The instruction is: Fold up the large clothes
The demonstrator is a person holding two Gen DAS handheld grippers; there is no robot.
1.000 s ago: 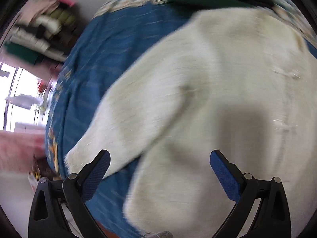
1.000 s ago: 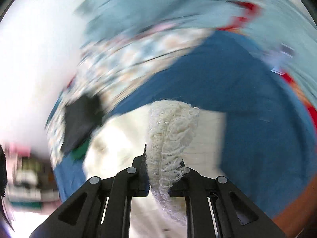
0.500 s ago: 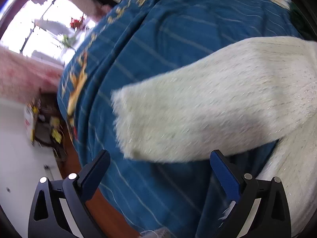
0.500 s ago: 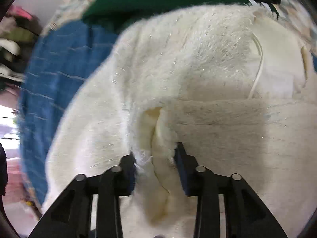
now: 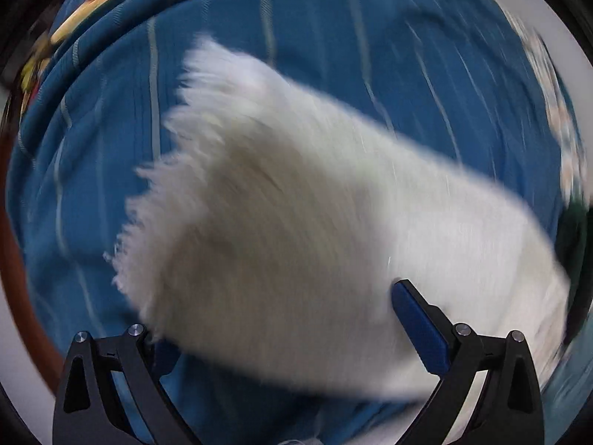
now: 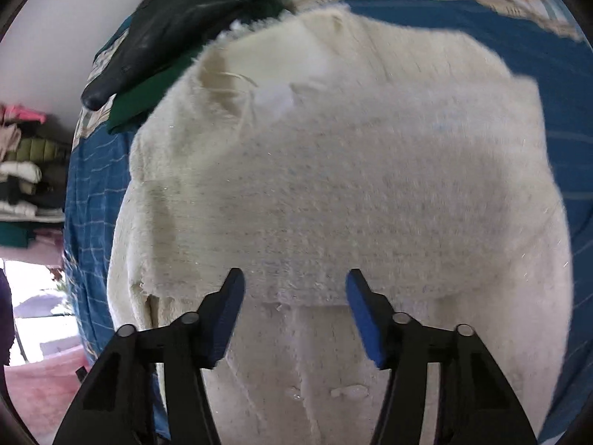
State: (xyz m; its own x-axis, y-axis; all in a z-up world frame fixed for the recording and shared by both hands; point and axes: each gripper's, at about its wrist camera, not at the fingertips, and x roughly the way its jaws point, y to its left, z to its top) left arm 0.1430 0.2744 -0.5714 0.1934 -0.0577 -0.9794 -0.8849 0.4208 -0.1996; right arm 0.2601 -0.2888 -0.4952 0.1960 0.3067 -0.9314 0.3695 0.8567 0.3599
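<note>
Since a second ago the right hand-held gripper [image 6: 295,298] has let go of the fuzzy cream edge it pinched; its jaws have just been opening and now stand apart with nothing pressed between them, above the cream sweater [image 6: 333,185]. That garment is thick, woolly and off-white, with a hairy nap, and it lies spread on the bed's blue striped bedspread [image 6: 537,59]. A folded-over layer ends in a ragged edge just ahead of the right fingertips.

Only the right wrist view shows the body of the sweater, its neck opening toward 11 o'clock, a dark garment [image 6: 178,18] over a green one [image 6: 144,100] at 10 o'clock, and stacked clothes on shelves [image 6: 22,170] at 9 o'clock.

Only the left wrist view, badly blurred, shows the sleeve [image 5: 315,222], running from 4 o'clock to a fringed cuff at 10 o'clock across the blue cover [image 5: 333,37]. The left hand-held gripper [image 5: 281,333] has its jaws wide apart, the sleeve lying between them unpinched, its left pad partly hidden by the wool.
</note>
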